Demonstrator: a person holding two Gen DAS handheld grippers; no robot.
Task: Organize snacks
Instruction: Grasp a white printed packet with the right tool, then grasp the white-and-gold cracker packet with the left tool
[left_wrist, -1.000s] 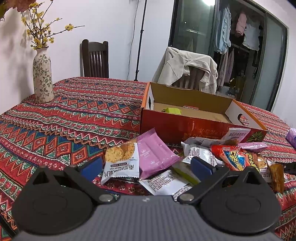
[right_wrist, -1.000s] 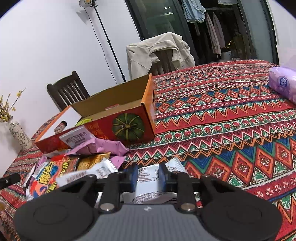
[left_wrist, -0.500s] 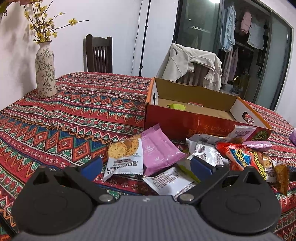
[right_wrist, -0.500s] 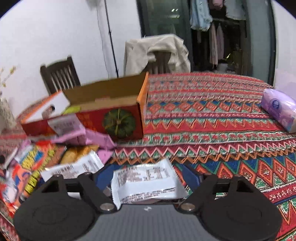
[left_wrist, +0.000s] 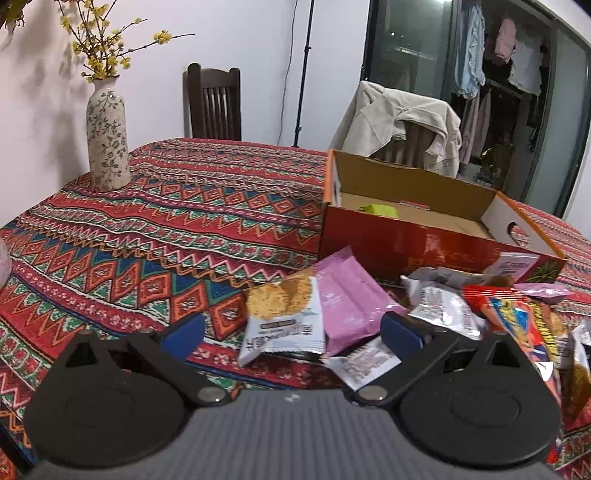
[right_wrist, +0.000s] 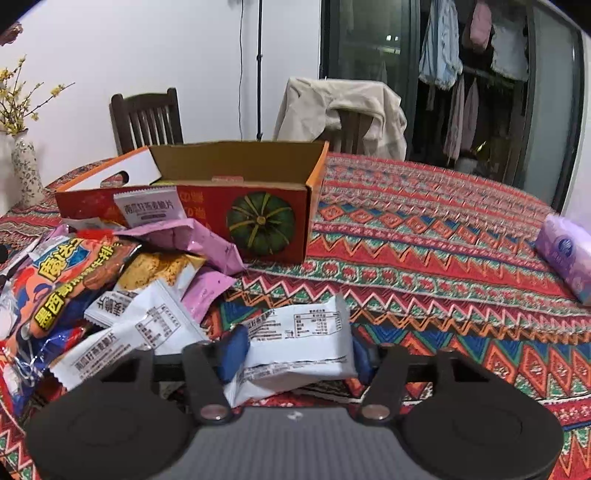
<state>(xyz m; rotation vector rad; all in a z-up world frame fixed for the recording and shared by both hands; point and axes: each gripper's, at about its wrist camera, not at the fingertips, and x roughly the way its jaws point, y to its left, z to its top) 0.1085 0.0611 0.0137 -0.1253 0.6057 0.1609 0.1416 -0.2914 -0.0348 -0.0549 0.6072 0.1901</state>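
Observation:
A heap of snack packets lies in front of the open red cardboard box (left_wrist: 413, 243) (right_wrist: 258, 221). My left gripper (left_wrist: 291, 334) is open and hovers low over the heap. Between its blue pads lie a white cookie packet (left_wrist: 282, 325) and a pink packet (left_wrist: 351, 302), neither touched. My right gripper (right_wrist: 295, 352) has its jaws closing on a white snack packet (right_wrist: 299, 343) with a printed label. Both pads meet the packet's sides. A green packet (left_wrist: 380, 209) lies inside the box. A large red and blue snack bag (right_wrist: 62, 273) (left_wrist: 517, 317) tops the heap.
A patterned red tablecloth (left_wrist: 166, 229) covers the table. A flowered vase (left_wrist: 107, 136) stands at the far left edge. A purple tissue pack (right_wrist: 565, 254) lies far right. Two chairs stand behind the table, one draped with a beige jacket (left_wrist: 402, 125).
The right gripper let go of the white packet's edge, rolled level, spread wide, then closed across the packet's width. The left gripper stayed open and barely shifted.

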